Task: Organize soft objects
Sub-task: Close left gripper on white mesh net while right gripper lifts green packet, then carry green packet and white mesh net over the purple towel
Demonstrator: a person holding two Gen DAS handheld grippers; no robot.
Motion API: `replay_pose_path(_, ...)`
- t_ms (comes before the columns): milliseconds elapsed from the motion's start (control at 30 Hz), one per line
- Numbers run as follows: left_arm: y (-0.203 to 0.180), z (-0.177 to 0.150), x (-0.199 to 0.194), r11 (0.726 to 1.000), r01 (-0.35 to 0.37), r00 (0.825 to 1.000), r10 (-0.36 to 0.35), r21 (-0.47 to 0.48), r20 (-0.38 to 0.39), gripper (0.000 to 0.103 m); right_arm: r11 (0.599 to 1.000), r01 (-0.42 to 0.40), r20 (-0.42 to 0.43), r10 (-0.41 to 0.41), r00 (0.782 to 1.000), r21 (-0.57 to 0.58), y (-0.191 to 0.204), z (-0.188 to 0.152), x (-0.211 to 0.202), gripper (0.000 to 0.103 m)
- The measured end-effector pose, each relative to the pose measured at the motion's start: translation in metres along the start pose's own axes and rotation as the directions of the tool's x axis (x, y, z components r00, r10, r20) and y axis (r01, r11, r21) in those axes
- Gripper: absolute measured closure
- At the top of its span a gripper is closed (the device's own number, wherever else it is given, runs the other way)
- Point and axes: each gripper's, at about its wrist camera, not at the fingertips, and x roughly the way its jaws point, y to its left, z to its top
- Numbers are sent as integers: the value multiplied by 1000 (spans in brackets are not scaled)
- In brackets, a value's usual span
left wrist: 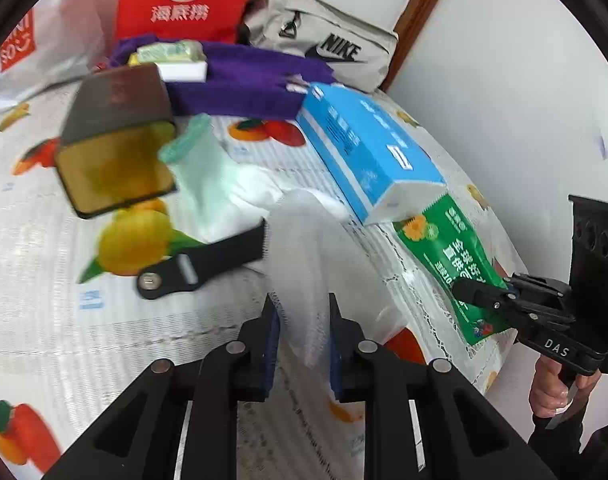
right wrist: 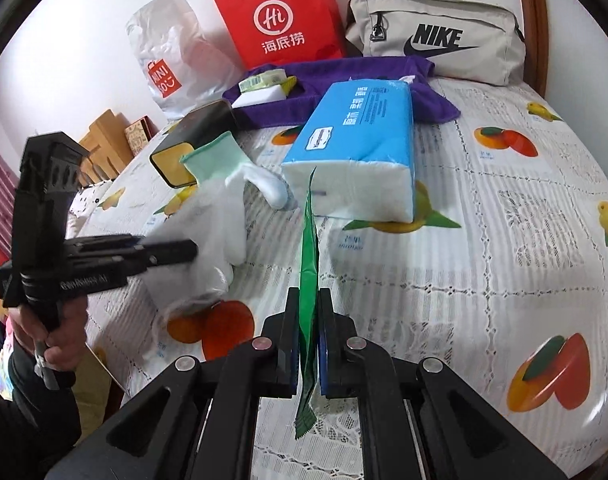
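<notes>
white glove (left wrist: 304, 248): limp, blurred | green packet (right wrist: 310, 264): edge-on, upright

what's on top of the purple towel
On the purple towel lie a white sponge block and a pale green packet, with the blue tissue pack overlapping its front edge. What the pack hides cannot be seen.

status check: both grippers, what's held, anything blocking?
Right gripper shut on green packet. Left gripper closed on clear plastic bag, lifted. Blue tissue pack and white glove lie just ahead on the bed.
</notes>
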Motion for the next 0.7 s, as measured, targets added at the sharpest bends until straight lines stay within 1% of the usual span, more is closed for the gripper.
replay_pose_path(100, 8, 1, -12, 1000, 13, 1000, -12, -27, 18, 84, 1000, -4, -4, 4, 1000, -7, 2, -2, 0, 96)
replay_pose_path(167, 17, 1, -19, 996, 52, 999, -51, -71, 18, 84, 1000, -2, -7, 2, 1000, -11, 4, -2, 1, 96)
replay_pose_path(233, 26, 0, -26, 995, 26, 999, -23, -100, 31, 84, 1000, -2, -12, 2, 1000, -12, 6, -2, 3, 96)
replay_pose_path(333, 38, -2, -35, 993, -30, 998, 35, -114, 45, 84, 1000, 6, -21, -7, 1000, -24, 10, -3, 5, 96)
replay_pose_path(400, 45, -3, -37, 990, -42, 998, 49, -131, 49, 84, 999, 18, -21, -19, 1000, -31, 12, -4, 5, 96)
replay_pose_path(467, 53, -5, -41, 987, -57, 997, 65, -149, 51, 84, 1000, 13, -21, -13, 1000, -26, 12, -4, 5, 96)
replay_pose_path(567, 59, -5, -43, 984, -74, 995, 84, -164, 51, 89, 999, 17, -14, -17, 1000, -27, 14, -2, 2, 96)
replay_pose_path(700, 63, -1, -47, 981, -84, 994, 95, -174, 56, 90, 1000, 2, -11, -2, 1000, -13, 14, 5, -5, 96)
